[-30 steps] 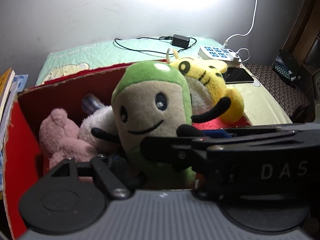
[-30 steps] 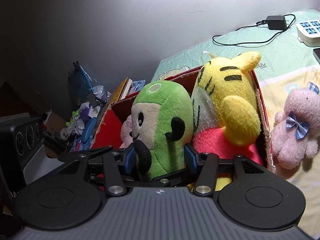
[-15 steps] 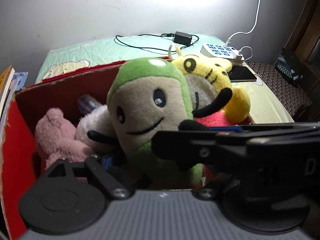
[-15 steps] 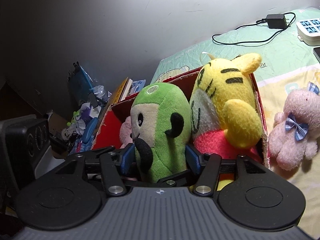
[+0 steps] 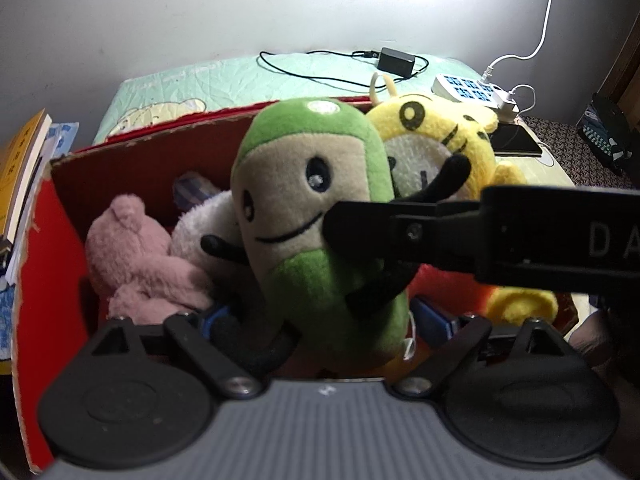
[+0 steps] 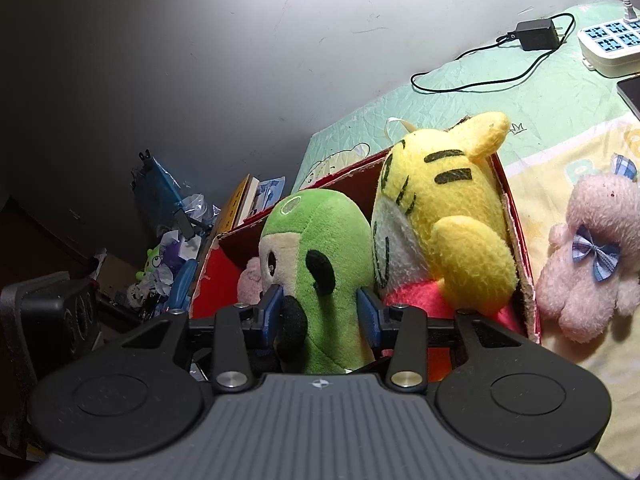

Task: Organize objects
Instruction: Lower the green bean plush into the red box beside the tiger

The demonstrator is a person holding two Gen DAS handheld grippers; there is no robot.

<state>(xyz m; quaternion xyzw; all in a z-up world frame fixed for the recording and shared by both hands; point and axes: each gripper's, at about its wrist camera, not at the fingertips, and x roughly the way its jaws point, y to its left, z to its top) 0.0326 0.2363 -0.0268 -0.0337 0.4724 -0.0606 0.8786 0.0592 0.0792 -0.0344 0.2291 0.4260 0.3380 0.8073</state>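
A green plush toy (image 6: 324, 276) stood upright in a red cardboard box (image 5: 48, 264) on a bed, the right claw (image 6: 320, 312) clenched on its lower body, blue pads pressed into both flanks after its jaws had just been closing. The left claw (image 5: 320, 320) had just been opening and stood released, its pads clear of the toy on either side, which suggested a handover so the toy could be seated without toppling. The right claw's black frame crossed the left wrist view, and its white lettering read "DA" before the edge cut it off.

A yellow striped plush (image 6: 444, 216) was wedged against the box's right wall, propping the green toy from that side; a pink plush (image 5: 128, 256) and a white plush (image 5: 204, 228) lay slumped in the box's left half. Another pink plush with a blue checked bow (image 6: 592, 264) lay outside the box on the bedspread (image 6: 552, 112), apparently yet to be packed.

A black charger (image 5: 396, 62) and a white power strip (image 5: 472, 90) rested near the wall. A phone (image 5: 514, 145) lay beside them. No other writing could be read.
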